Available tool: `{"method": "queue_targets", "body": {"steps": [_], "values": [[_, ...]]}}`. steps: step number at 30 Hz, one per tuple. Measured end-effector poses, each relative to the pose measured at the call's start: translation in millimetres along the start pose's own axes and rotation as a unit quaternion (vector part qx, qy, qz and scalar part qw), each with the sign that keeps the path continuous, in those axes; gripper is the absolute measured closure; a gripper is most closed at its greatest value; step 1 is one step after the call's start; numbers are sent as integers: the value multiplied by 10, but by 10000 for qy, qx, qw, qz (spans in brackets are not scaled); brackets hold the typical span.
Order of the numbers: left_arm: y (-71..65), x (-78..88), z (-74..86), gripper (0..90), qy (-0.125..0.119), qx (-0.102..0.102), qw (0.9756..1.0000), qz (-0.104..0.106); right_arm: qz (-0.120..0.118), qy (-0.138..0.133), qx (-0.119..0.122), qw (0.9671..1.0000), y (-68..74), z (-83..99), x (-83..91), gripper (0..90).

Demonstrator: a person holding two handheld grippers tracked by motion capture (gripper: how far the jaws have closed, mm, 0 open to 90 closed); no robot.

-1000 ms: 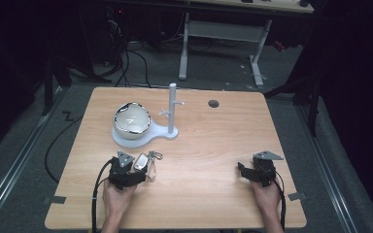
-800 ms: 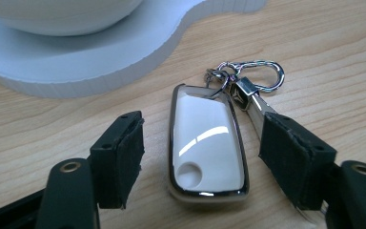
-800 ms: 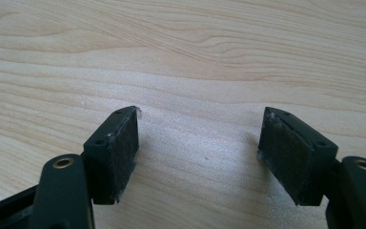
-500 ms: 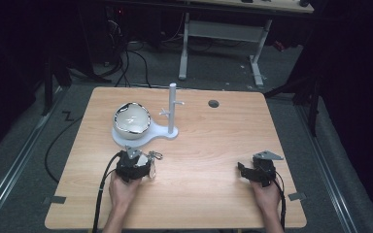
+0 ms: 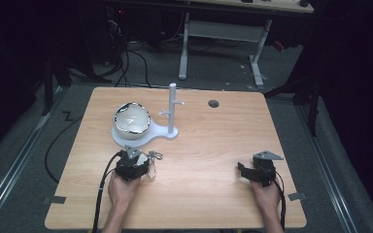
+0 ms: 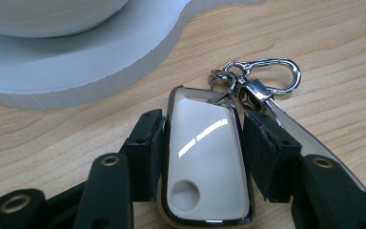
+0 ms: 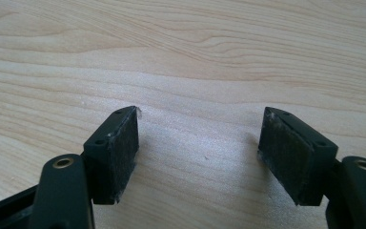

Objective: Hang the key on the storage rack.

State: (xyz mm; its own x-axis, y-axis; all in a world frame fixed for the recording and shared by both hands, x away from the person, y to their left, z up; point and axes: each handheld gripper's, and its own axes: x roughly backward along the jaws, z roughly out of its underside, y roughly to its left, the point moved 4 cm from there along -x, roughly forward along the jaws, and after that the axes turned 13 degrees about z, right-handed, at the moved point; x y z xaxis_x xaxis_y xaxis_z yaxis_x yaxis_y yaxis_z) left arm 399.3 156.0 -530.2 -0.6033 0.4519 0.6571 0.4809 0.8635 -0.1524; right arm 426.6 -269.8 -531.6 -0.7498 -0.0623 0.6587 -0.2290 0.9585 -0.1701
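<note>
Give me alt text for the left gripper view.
The left claw has just closed on a white key fob lying on the wooden table, pads against both its sides. A silver clip hangs off its top, near a white stand base.

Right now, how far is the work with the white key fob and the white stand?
Done: the left gripper has just been closing, and its pads now press both sides of the glossy white key fob with chrome rim. In hand: the fob lies on the wooden table. Left, probably: lifting it to the white peg stand. The right gripper rests open.
</note>
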Motion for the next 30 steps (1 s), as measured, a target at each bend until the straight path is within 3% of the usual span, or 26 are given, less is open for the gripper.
{"method": "queue_targets", "body": {"steps": [8, 14, 18, 22, 30], "values": [[-3, 30, 4, 516, 6, -128, 9999, -22, -5, 2, -2, 10000, -1, 0, 0, 298], [-39, 157, -58, 518, -300, -130, 9994, 80, -5, 2, -5, 10000, 0, 0, 0, 298], [-89, 264, -144, 519, -442, -266, 9986, 107, -5, 3, -5, 10000, 0, 0, 1, 298], [-146, 373, -259, 519, -704, -300, 9968, 212, -7, 2, -5, 10000, 0, 0, 1, 298], [-253, 527, -459, 519, -984, -448, 9934, 377, -9, 0, -4, 10000, -1, 0, 0, 299]]}}
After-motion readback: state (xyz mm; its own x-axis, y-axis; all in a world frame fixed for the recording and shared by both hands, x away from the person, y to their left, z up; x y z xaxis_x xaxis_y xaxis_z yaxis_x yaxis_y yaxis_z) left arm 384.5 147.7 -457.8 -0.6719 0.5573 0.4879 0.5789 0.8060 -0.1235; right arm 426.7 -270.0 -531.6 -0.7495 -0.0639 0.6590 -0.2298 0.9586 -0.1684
